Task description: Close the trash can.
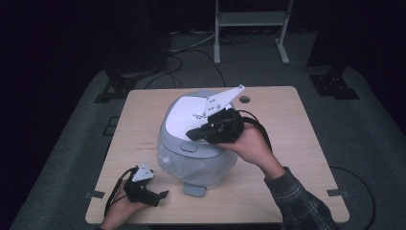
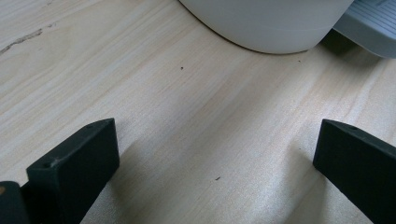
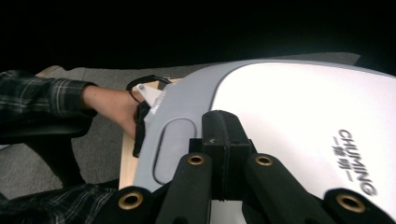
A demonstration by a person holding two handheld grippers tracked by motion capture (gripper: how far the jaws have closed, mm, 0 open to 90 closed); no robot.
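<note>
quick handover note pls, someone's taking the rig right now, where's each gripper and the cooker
Right gripper: jaws shut, tips over the rice cooker lid, by its oval latch button; whether it presses cannot be told.
Left gripper: jaws open and holding nothing, low over the table at the near left, short of the cooker's base.
Cooker: mid-table, lid closed.
Done: right gripper brought to the lid.
Left: probably press the latch and open the lid.

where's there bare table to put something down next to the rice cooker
The table is bare along its right side, from the rice cooker to the right edge, and along the far left strip. The middle is crowded by the rice cooker and right gripper; the near left corner holds the left gripper.
</note>
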